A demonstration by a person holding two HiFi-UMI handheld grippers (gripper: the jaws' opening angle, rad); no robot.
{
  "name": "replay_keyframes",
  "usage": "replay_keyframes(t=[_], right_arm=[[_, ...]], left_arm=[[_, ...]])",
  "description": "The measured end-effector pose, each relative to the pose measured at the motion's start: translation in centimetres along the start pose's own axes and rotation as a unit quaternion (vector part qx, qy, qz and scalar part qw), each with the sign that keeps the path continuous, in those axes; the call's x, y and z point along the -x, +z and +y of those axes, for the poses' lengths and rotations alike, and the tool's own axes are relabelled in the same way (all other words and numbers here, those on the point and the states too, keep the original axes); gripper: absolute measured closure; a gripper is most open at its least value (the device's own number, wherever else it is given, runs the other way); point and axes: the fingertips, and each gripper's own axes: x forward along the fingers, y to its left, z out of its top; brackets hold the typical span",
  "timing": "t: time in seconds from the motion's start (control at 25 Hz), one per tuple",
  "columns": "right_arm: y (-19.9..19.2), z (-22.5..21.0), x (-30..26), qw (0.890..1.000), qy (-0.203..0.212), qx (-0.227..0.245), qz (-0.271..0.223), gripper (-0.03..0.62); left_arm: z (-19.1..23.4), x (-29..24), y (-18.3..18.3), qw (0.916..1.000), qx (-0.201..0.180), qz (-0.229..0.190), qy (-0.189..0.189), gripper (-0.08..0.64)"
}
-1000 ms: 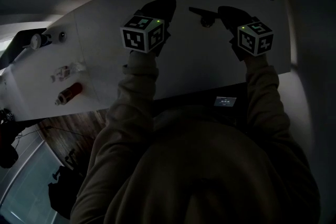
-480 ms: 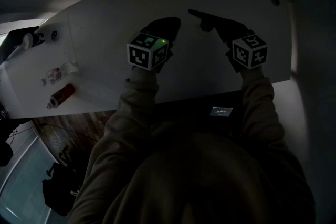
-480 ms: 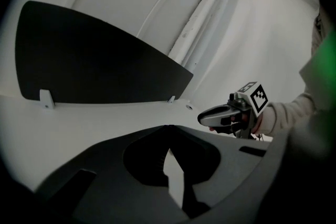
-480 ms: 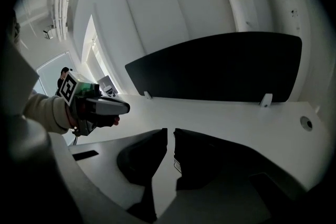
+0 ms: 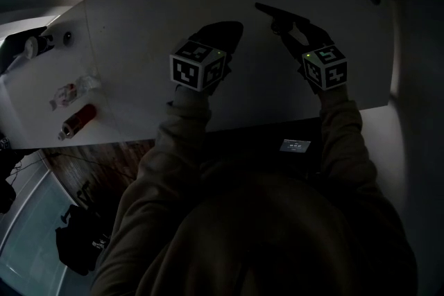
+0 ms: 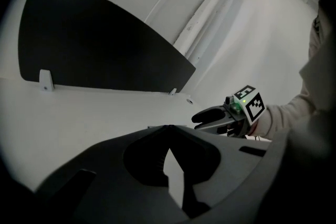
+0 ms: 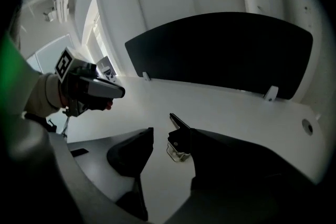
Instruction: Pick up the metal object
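On the white worktop point(image 5: 139, 24) the metal object point(image 7: 178, 147), a small shiny clip with a dark arm sticking up from it, lies toward the far side, well apart from the small things at the left end; the right gripper point(image 7: 169, 135) hangs just over it. Its fingers point(image 7: 134, 152) have just been opening and now stand wide; the object is in the gap between them, but they do not press it, so nothing is held yet.

It is not in the middle of the gap; it sits close against the finger on the right of that view, and I cannot tell if they touch. My worry is that on closing, that finger meets the object first and pushes it across the smooth worktop, or tips it; the dark arm may also be pinched instead of the metal body, and then it may turn and slip out on the lift.

The left gripper point(image 6: 167, 128) waits beside; its tips meet, with nothing between them.
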Motion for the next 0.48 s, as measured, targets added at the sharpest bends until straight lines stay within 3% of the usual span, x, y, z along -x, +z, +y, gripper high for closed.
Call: replay_keyframes(t=[0.16, 0.48], right_arm=[[-0.8, 0.4, -1.1, 0.997, -0.012, 0.069, 0.023, 0.400], [-2.1, 0.2, -2.5, 0.996, -0.032, 0.081, 0.026, 0.400]], left_arm=[[0.7, -0.2, -0.8, 0.9999, 0.010, 0.004, -0.003, 0.555], [1.7, -0.3, -2.3, 0.9997, 0.024, 0.000, 0.002, 0.555]])
